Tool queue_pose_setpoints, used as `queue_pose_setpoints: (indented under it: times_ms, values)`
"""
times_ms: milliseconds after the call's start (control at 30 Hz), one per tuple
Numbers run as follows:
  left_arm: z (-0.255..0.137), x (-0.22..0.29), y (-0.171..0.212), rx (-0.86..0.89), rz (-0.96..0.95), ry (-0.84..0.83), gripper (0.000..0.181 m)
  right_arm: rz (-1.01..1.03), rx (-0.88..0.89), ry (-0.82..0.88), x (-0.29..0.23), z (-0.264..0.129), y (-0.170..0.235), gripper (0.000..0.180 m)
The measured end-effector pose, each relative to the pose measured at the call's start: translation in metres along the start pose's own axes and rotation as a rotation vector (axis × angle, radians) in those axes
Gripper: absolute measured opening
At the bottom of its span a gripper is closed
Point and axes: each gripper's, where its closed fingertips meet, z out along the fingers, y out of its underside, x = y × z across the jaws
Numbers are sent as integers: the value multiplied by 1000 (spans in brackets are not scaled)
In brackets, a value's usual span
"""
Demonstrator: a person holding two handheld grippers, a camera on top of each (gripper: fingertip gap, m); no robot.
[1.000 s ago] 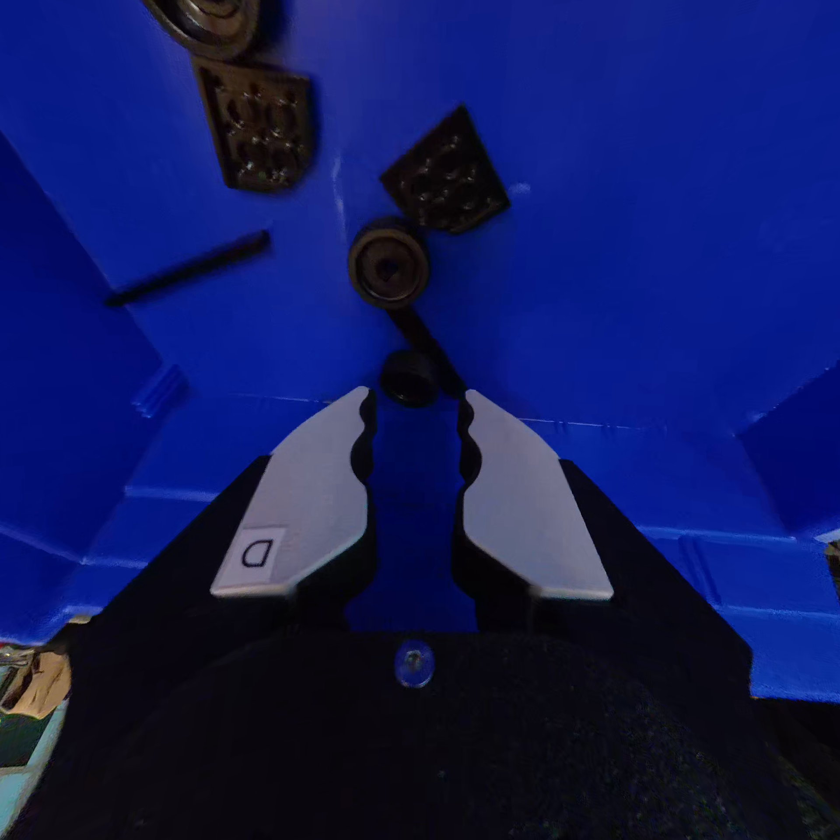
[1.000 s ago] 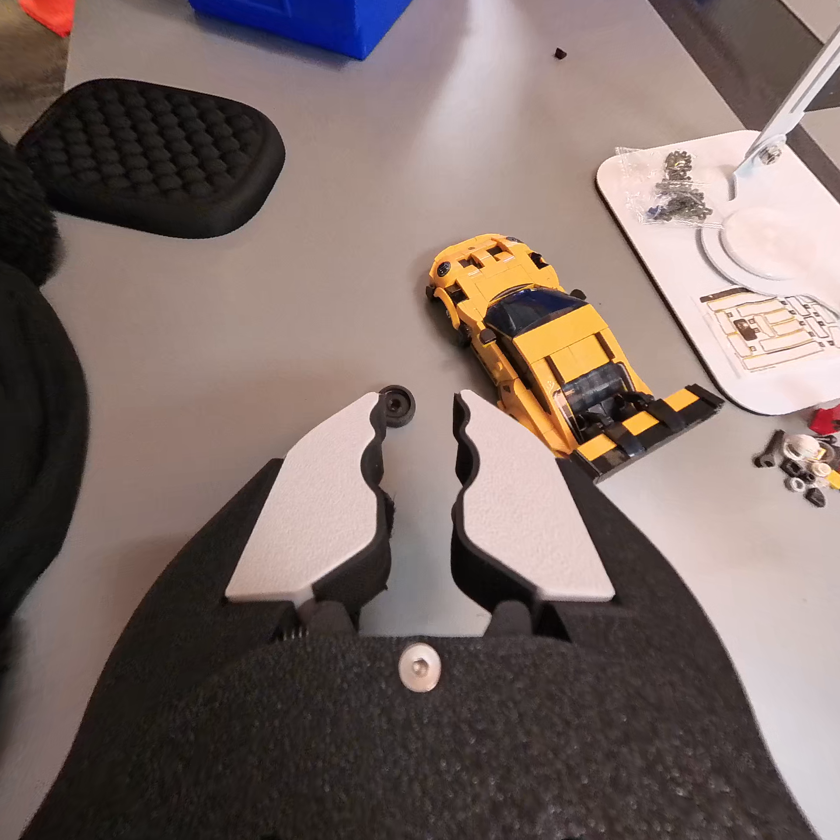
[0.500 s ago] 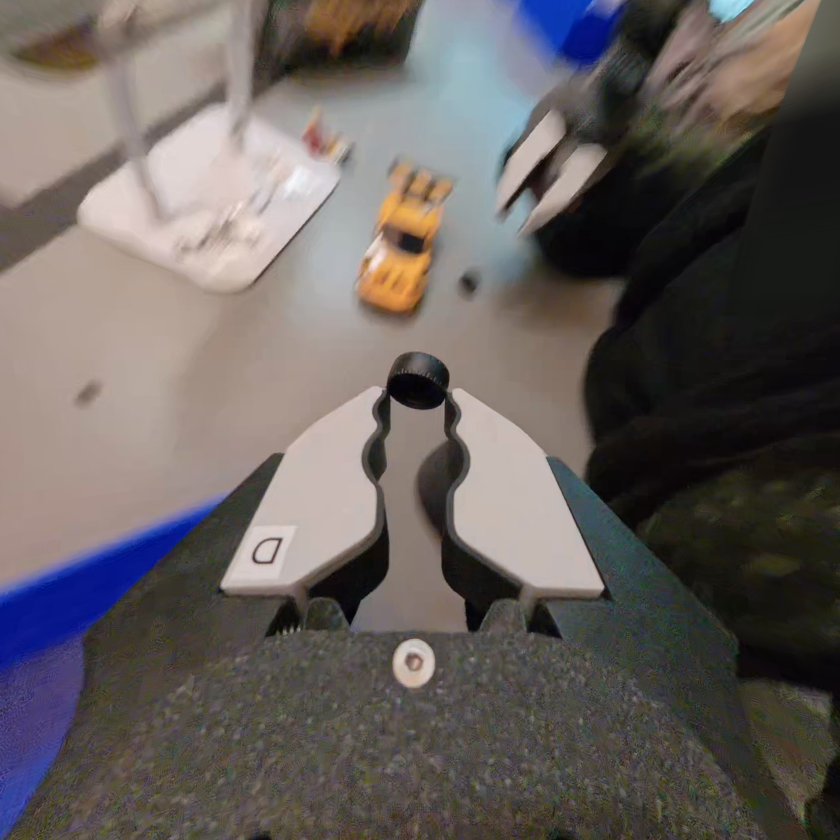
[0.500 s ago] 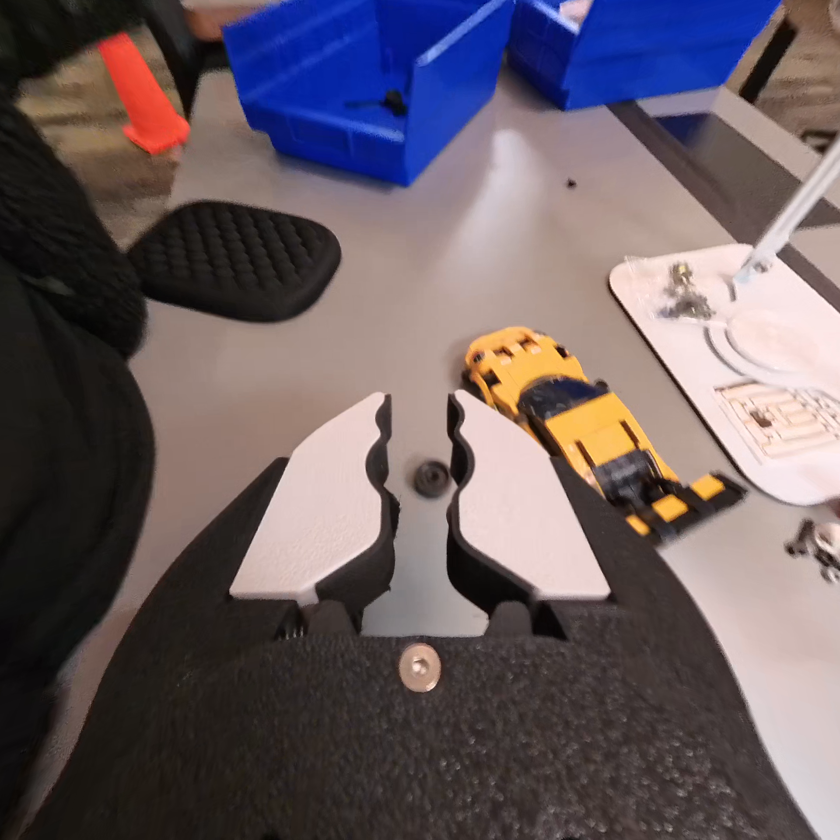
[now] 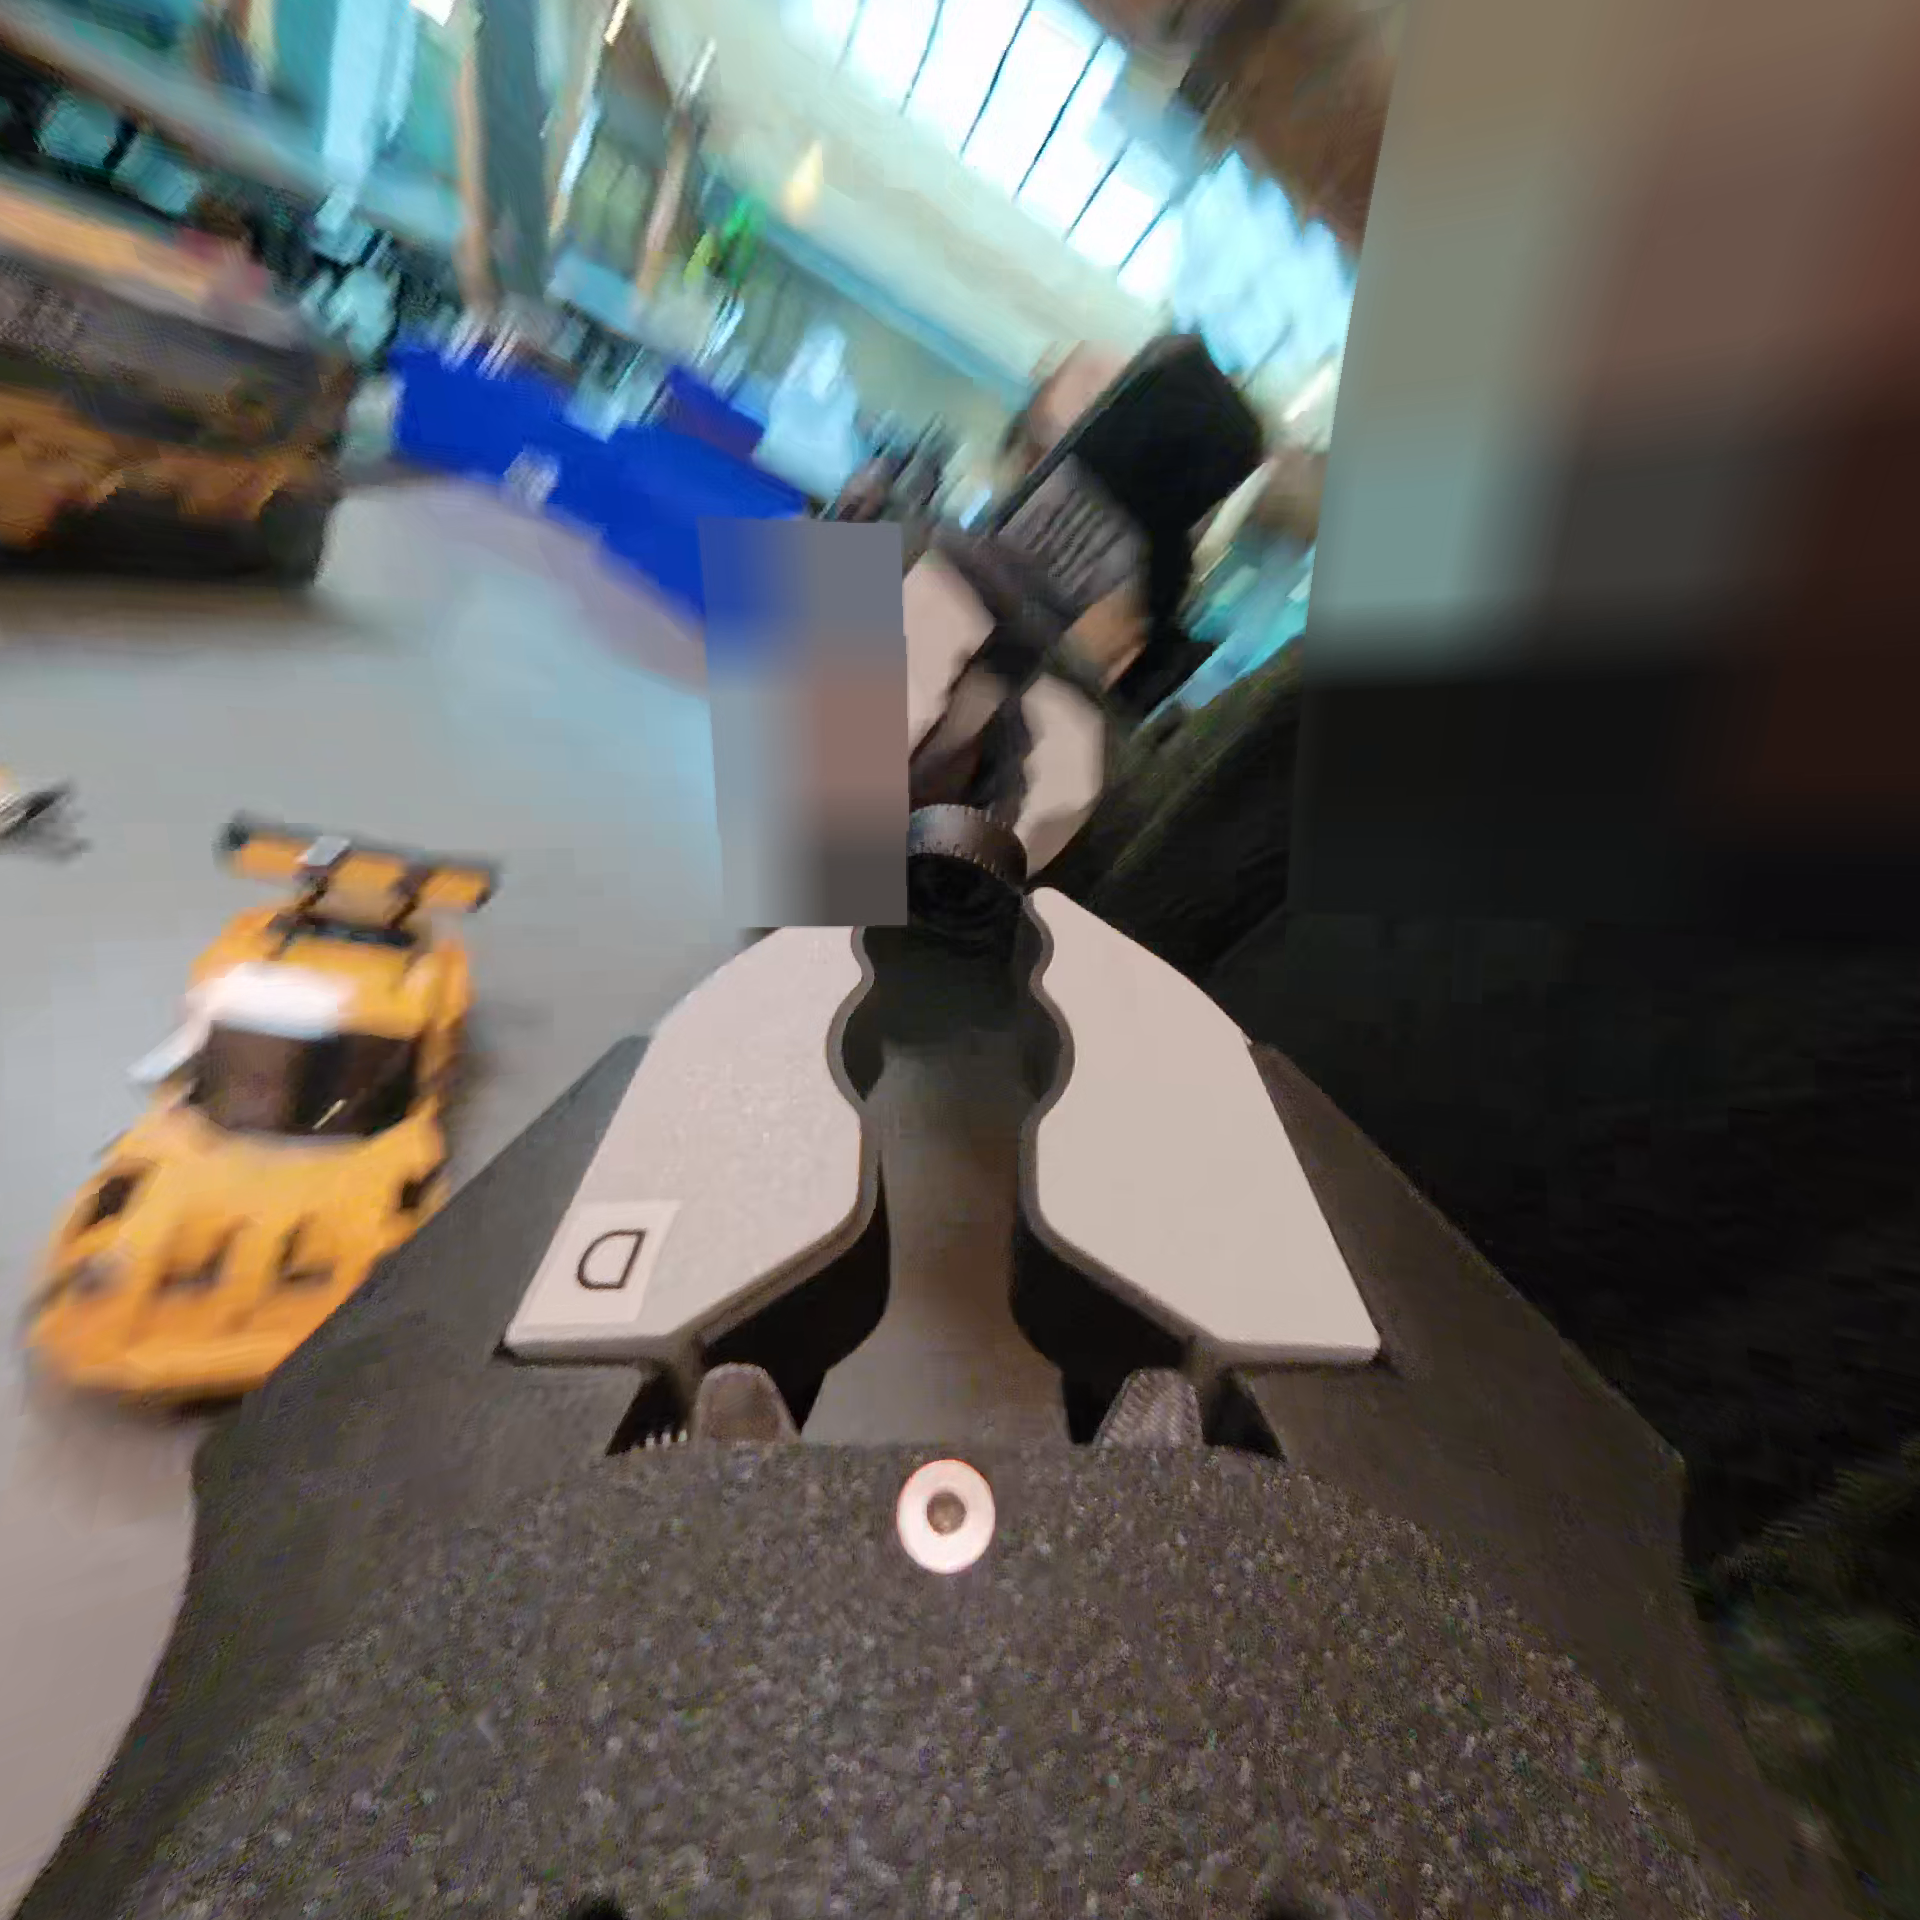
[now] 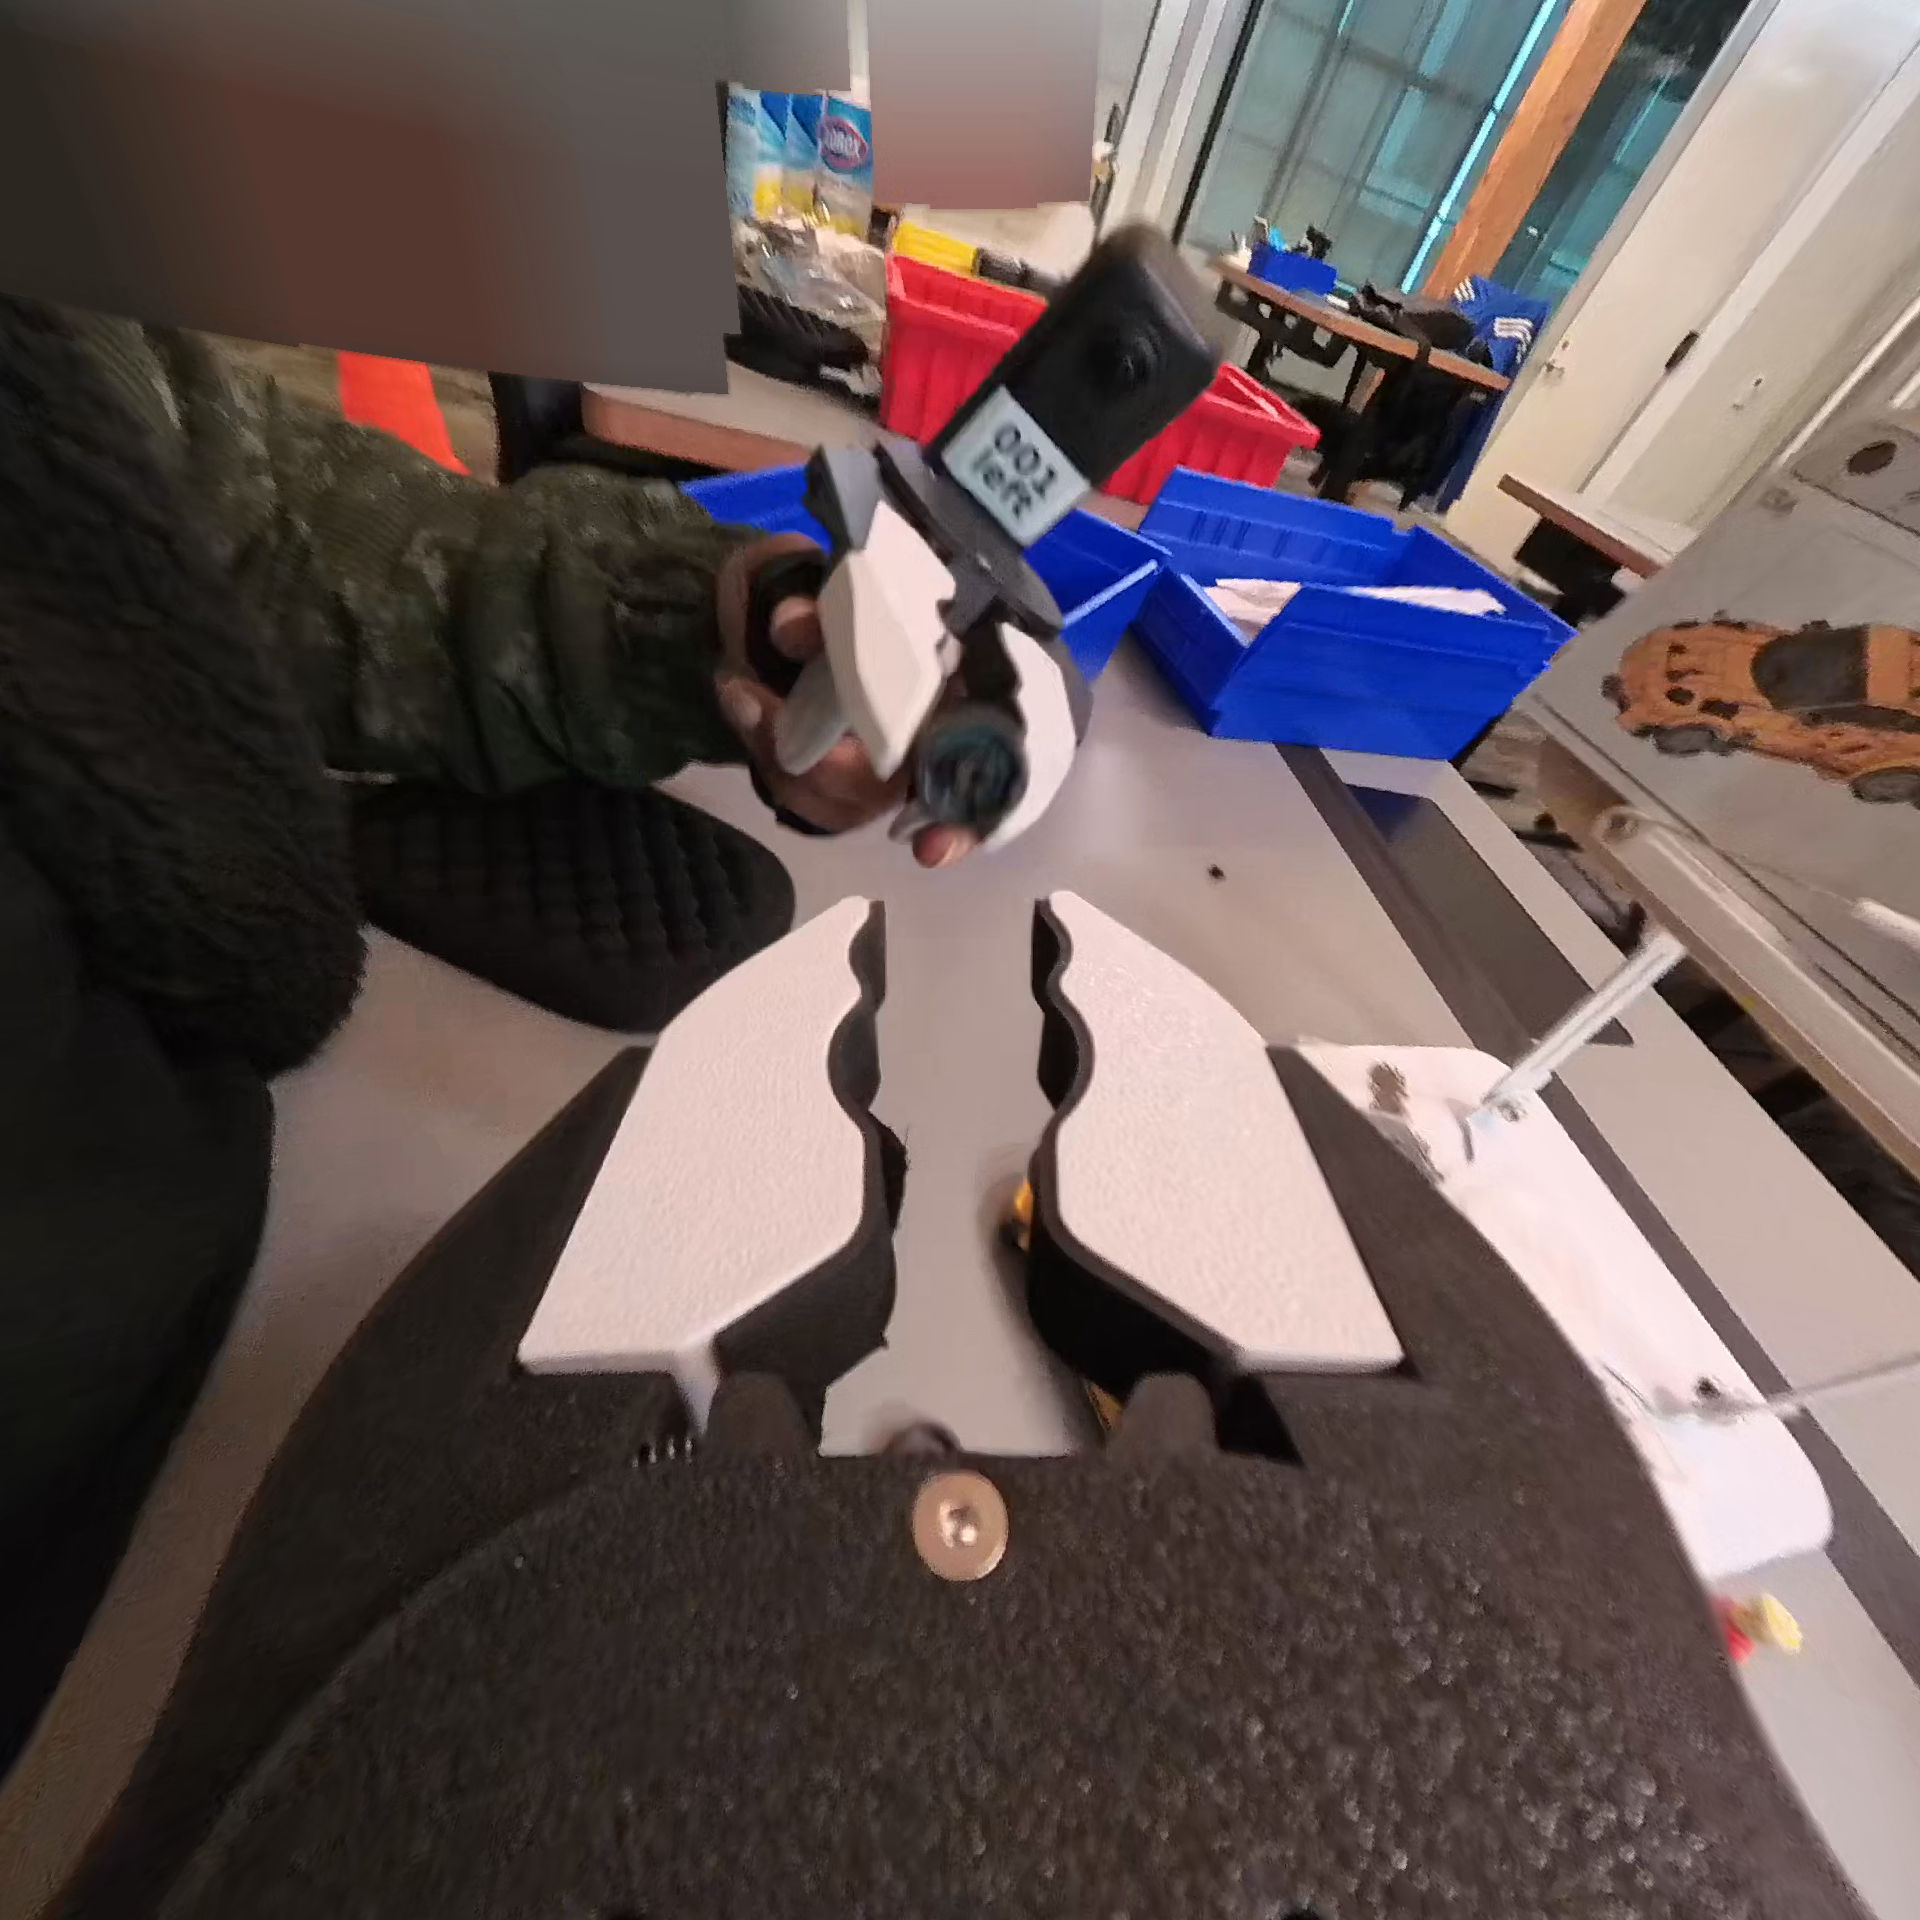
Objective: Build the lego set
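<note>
My left gripper (image 5: 951, 920) is shut on a small black tyre (image 5: 964, 862) at its fingertips and holds it in the air. It also shows in the right wrist view (image 6: 961, 790), raised above the table with the tyre (image 6: 971, 769) facing my right gripper. My right gripper (image 6: 958, 914) is open and empty, just below and in front of the left one. The yellow Lego car (image 5: 260, 1122) stands on the grey table to the left in the blurred left wrist view. Only a sliver of it (image 6: 1023, 1210) shows between the right fingers.
Blue bins (image 6: 1340, 644) stand at the back of the table. A black padded rest (image 6: 561, 894) lies at the left under a dark sleeve. A white stand base (image 6: 1558, 1278) with small parts is at the right, and a box with a car picture (image 6: 1766, 686) behind it. My left and right fingertips are right by each other.
My left gripper closed on the tyre in the blue bin, lifted it out and swung it over the table toward my right gripper. My right gripper rose and tilted up, still open.
</note>
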Motion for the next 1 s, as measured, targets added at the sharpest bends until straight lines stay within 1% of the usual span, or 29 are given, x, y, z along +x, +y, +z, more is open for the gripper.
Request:
queue_pose_setpoints:
  times_ms: [67, 133, 167, 267, 333, 400, 433, 467, 500, 567, 633, 700, 733, 800, 867, 933, 1000]
  values:
    - [2, -28, 36, -291, 74, -209, 22, 3, -36, 36, 8, -10, 14, 24]
    - [-13, -55, 73, -637, 162, -426, 22, 36, -67, 78, 19, -23, 29, 22]
    - [-24, -65, 88, -796, 197, -506, 22, 55, -88, 99, 26, -29, 38, 22]
    - [-47, -77, 118, -1166, 258, -606, 23, 86, -123, 187, 46, -48, 57, 22]
    - [-56, -83, 131, -1337, 290, -631, 23, 110, -133, 230, 54, -57, 65, 22]
    - [-61, -90, 144, -1460, 324, -636, 23, 135, -131, 250, 56, -63, 71, 22]
    - [-59, -93, 150, -1489, 329, -622, 23, 142, -135, 257, 56, -64, 75, 22]
    - [-57, -95, 156, -1502, 332, -612, 27, 145, -140, 261, 56, -65, 77, 22]
    - [-55, -97, 157, -1502, 335, -604, 26, 147, -146, 261, 55, -66, 80, 22]
    - [-50, -96, 155, -1456, 325, -584, 34, 152, -150, 265, 55, -67, 84, 22]
    - [-49, -91, 143, -1362, 305, -573, 41, 162, -146, 270, 57, -69, 86, 22]
    - [-53, -82, 122, -1230, 267, -585, 41, 176, -134, 274, 59, -70, 87, 22]
    - [-61, -79, 109, -1178, 258, -613, 40, 182, -128, 276, 60, -71, 88, 22]
    - [-89, -74, 81, -1095, 254, -721, 38, 192, -115, 283, 63, -72, 89, 22]
    - [-127, -69, 53, -1014, 237, -853, 34, 205, -105, 286, 65, -73, 90, 22]
    - [-179, -67, 28, -953, 214, -1018, 30, 218, -95, 287, 67, -73, 90, 22]
    - [-239, -65, 14, -912, 144, -1173, 29, 222, -91, 286, 67, -73, 91, 22]
